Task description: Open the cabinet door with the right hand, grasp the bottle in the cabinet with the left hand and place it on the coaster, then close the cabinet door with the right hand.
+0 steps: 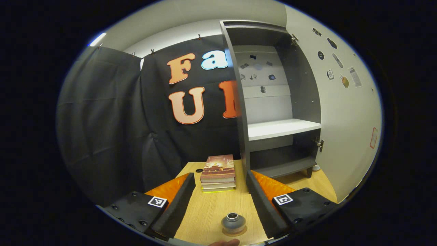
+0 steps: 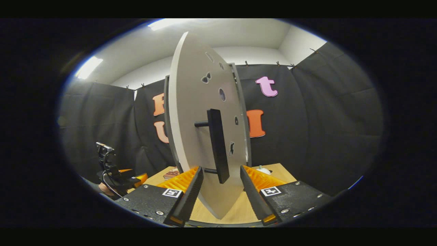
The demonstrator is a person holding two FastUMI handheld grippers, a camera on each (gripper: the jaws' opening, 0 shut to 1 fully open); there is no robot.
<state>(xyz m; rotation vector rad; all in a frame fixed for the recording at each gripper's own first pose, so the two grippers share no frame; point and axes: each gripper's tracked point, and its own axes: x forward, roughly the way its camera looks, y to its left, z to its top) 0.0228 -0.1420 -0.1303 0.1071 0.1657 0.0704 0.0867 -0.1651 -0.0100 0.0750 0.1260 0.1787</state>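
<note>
On the coaster [image 1: 235, 231], bottle [image 1: 233, 222], cabinet door [image 1: 344, 112] open.

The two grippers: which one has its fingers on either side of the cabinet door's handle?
The right gripper: its open fingers flank the black handle; the left gripper frames bare table.

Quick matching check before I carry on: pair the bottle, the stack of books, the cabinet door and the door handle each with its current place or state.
Things:
1. bottle
2. stack of books
3. cabinet door
4. door handle

Places or states:
A. swung wide open
B. on the table against the cabinet's left side
C. black bar just ahead of the right gripper, whose jaws are open
D. sitting on the coaster, between the left gripper's open jaws

Pairs: 1-D, 2-B, 3-A, 4-C
</note>
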